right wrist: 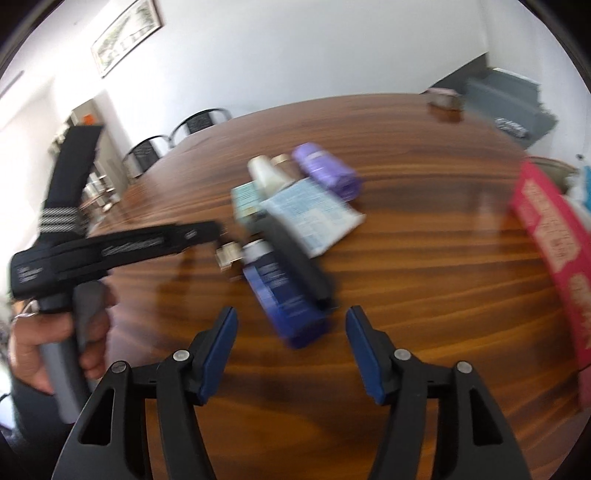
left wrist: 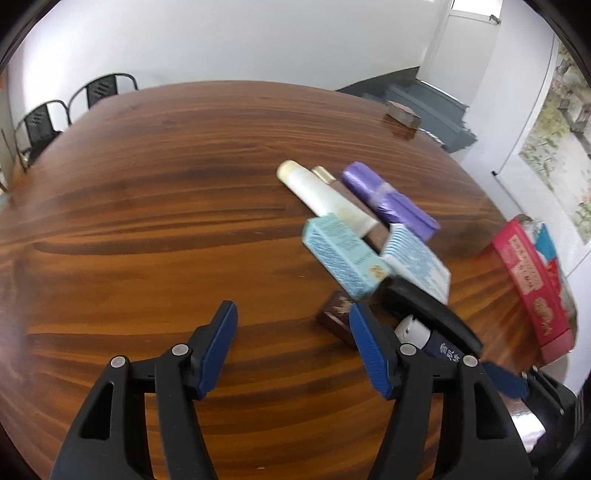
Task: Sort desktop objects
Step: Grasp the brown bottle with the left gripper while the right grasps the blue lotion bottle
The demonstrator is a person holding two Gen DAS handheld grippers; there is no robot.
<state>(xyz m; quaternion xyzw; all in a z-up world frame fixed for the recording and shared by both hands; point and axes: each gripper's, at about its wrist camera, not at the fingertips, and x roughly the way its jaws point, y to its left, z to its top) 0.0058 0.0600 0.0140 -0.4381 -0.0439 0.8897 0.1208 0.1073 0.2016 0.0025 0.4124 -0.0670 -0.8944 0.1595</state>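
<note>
Two sets of tongs over a wooden tabletop [left wrist: 147,206], both spread wide with nothing between the blue pads. Left tongs [left wrist: 293,350] low above bare wood, the right pad just in front of a small brown box [left wrist: 334,314] at the near edge of the clutter. Right tongs [right wrist: 291,350] poised above the near end of a dark blue box [right wrist: 284,295], not touching as far as the blur allows. Sorting items heaped together at centre right of the tabletop: a white tube [left wrist: 321,195] lying beside a brown tube with a gold cap [left wrist: 325,174], a purple roll [left wrist: 388,199] just to their right, two pale blue boxes [left wrist: 343,258] resting across the tubes' near ends, a long black object [left wrist: 432,306] leaning over the dark blue box, whose white end [left wrist: 413,328] shows in the left wrist view. Red carton [left wrist: 532,280] standing along the right edge of the tabletop, well apart from the heap. Small dark block [left wrist: 402,112] alone at the far edge. Left hand [right wrist: 51,339] wrapped round the grey handle of the other tool, seen at the left of the right wrist view. Black chairs [left wrist: 70,107] beyond the far left edge, grey furniture [left wrist: 436,107] beyond the far right, framed picture [right wrist: 125,35] on the white wall. Much motion blur in the right wrist view; print on the boxes unreadable.
</note>
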